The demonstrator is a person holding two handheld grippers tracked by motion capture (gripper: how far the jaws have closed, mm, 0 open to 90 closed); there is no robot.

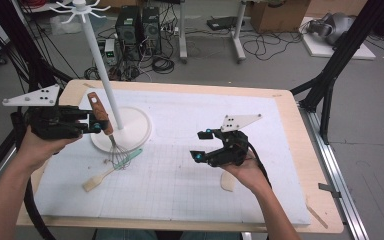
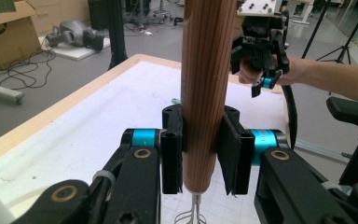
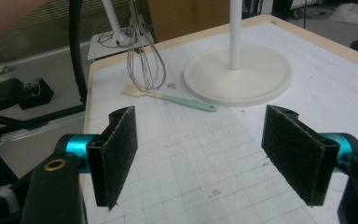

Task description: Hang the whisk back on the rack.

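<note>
Pads of my left gripper (image 2: 200, 156) were clamped on the ribbed brown wooden handle of the wire whisk (image 1: 106, 128), held upright beside the tall white hook stand (image 1: 103, 70), its wire loops just over the mint-handled spatula (image 1: 111, 171) on the white gridded mat (image 1: 180, 190). My right gripper (image 3: 214, 156) hung apart, jaws wide and empty. I judged this the lifting step; next I needed height to reach a hook.

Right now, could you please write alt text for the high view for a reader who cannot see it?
The left gripper grips the brown wooden handle of a wire whisk, tilted over a mint-handled spatula beside a white rack stand. The right gripper hovers open above the white gridded mat.
</note>
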